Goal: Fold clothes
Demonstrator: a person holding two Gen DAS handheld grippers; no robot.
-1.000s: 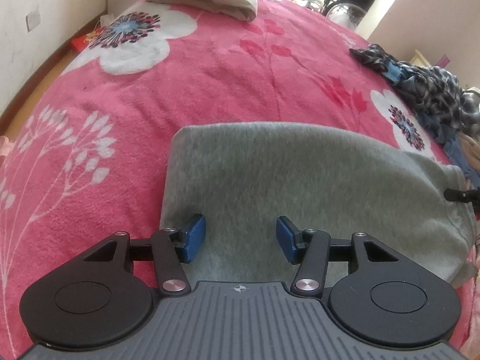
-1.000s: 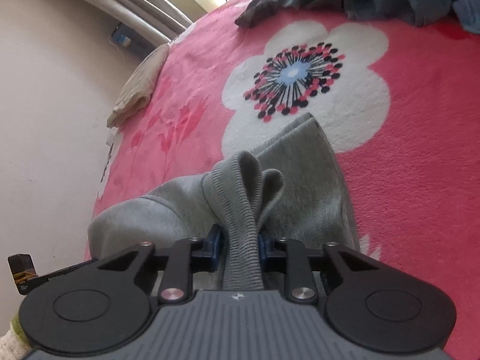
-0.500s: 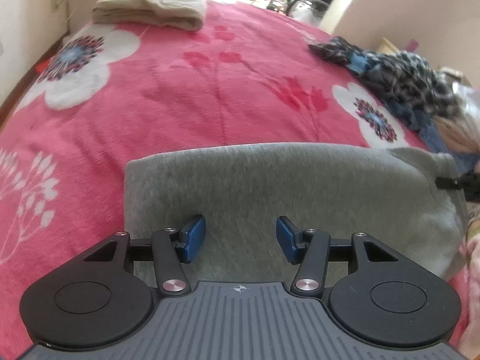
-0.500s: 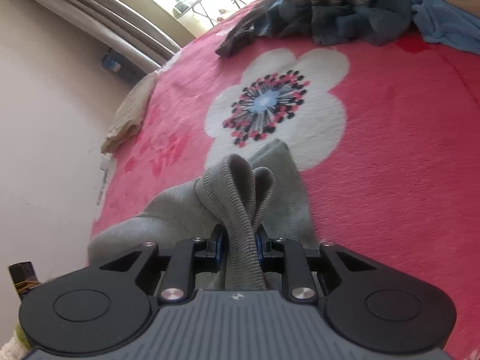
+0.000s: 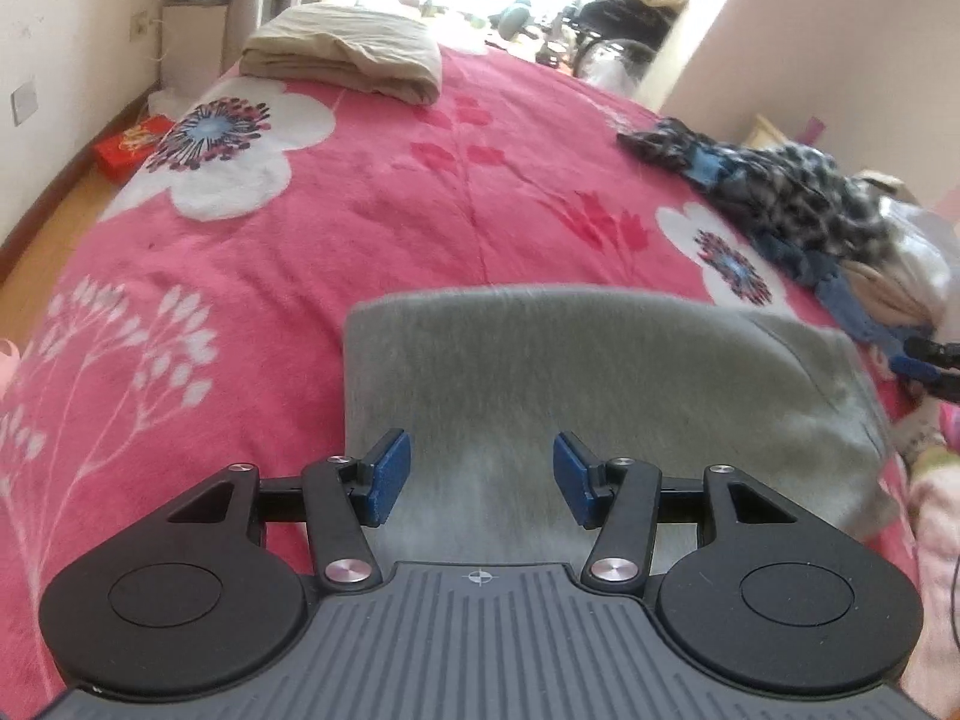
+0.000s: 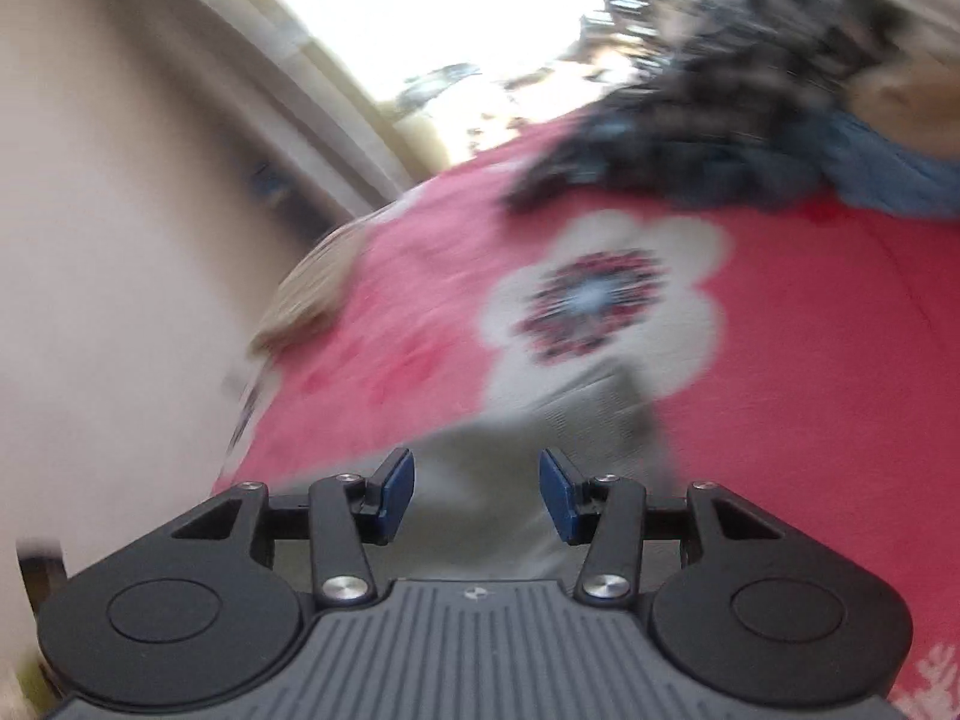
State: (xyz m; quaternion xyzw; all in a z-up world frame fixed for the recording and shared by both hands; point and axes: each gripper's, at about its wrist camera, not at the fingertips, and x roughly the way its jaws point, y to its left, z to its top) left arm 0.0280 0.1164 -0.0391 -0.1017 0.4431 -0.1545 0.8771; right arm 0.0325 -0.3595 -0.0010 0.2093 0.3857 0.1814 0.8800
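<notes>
While the left tongs [image 5: 482, 476] hung with their blue pads spread apart and nothing between them, a folded grey sweatshirt [image 5: 600, 396] of soft fleece lay flat on the bed just beyond, a rounded rectangle on the plush pink floral blanket [image 5: 372, 228]. The right tongs [image 6: 477, 495], which a second earlier pinched the sweatshirt's ribbed cuff, had just been opening and now gaped empty above the blurred grey cloth. Farther off, at the right, a rumpled heap of checked and blue clothes [image 5: 792, 198] sprawled. At the far end sat a neatly folded beige garment [image 5: 345, 54].
</notes>
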